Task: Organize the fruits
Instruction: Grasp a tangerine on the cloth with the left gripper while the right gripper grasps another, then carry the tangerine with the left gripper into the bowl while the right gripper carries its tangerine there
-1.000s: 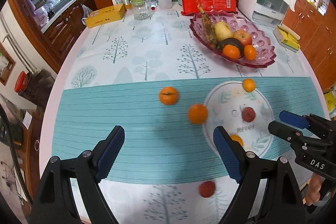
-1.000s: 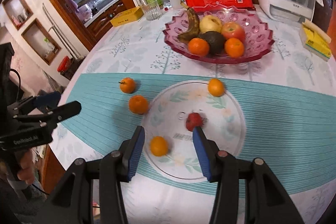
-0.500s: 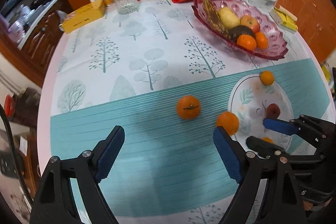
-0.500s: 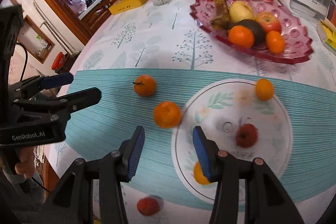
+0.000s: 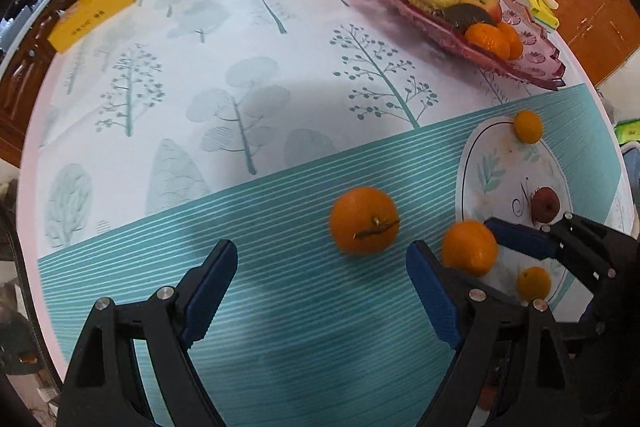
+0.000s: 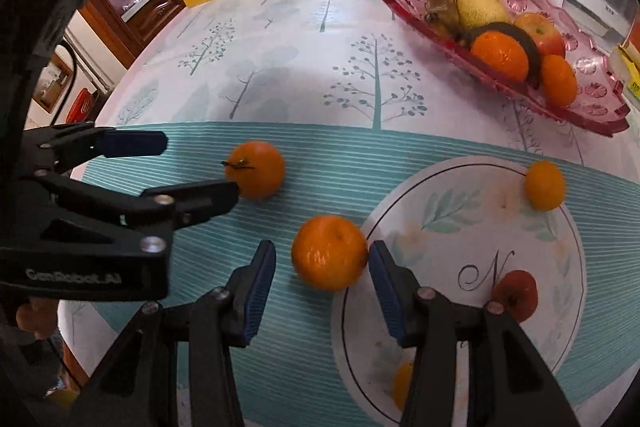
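your right gripper [image 6: 322, 267] sits low over the table with 1 orange [image 6: 329, 251] between its fingers; the jaws have just been opening a little, and the right pad looks to be at the fruit's skin while the left pad stands clear, so nothing is grasped yet. that orange lies on the teal stripe just beside the rim of the white printed circle [image 6: 472, 211]. your left gripper [image 5: 320, 291] hangs spread wide and empty, with the stemmed orange [image 5: 364, 219] just ahead of its fingers. the pink fruit dish [image 5: 516, 65], already holding several fruits, sits well apart at the far side.

the risks, as i judge them: if you close with only 1 pad touching, the round fruit may roll out sideways toward the left gripper. the 2 grippers are near each other, so a sweep by either could knock the other's orange. a hard squeeze could bruise the soft peel.
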Demonstrator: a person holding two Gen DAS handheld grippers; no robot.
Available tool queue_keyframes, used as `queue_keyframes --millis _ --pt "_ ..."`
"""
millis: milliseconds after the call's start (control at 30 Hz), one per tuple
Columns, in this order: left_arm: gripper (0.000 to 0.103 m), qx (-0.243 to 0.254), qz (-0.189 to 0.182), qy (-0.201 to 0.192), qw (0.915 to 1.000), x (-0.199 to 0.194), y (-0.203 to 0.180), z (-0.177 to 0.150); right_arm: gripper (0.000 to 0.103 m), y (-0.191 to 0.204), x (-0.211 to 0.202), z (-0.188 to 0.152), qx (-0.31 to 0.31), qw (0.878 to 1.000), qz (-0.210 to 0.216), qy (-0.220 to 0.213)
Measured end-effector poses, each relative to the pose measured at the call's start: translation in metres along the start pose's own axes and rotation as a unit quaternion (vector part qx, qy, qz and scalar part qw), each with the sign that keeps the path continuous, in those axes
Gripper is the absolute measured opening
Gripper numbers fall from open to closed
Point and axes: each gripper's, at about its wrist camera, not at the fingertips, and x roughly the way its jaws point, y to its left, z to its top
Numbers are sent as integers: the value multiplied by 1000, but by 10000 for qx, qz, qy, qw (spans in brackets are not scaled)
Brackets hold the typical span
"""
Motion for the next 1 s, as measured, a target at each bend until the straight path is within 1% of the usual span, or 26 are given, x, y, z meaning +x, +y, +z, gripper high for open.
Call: queue_keyframes --millis 67,133,167,200,267,333,400,433,467,600,733,1000 --pt "85 -9 -35 10 10000 7 -2 2 49 -3 5 -1 30 9999 -82 78" --pt "83 -6 -42 7 10000 14 -5 5 48 -6 7 -3 84 9999 6 76" --pt "78 3 -53 17 10000 17 -6 6 47 -7 7 -3 100 9999 23 55" --pt "73 20 -77 48 10000 21 -8 7 41 -7 6 -3 97 9999 46 10" --pt "67 56 -77 66 9999 26 -11 8 41 -6 4 -4 55 10000 67 -17" --pt "60 137 -23 -34 9999 27 -14 8 41 -6 4 -4 40 10000 69 -38" --pt "49 168 -17 -100 9998 26 -16 9 41 -6 4 -6 47 10000 49 -53" --pt "46 173 -65 -113 9998 26 -17 10 41 -7 3 -6 60 10000 46 -53" --pt "38 178 -125 -119 9997 26 -18 10 41 -8 3 -7 79 9999 52 -54" --pt "38 156 -76 -116 9998 25 -21 9 40 -11 -1 -8 173 9998 71 -61" --pt "38 109 -128 -60 9998 24 -20 10 40 -10 -7 -8 170 9998 58 -111" --pt "38 59 -202 -313 9993 -10 -23 0 40 -4 -30 -13 74 9996 -2 -280"
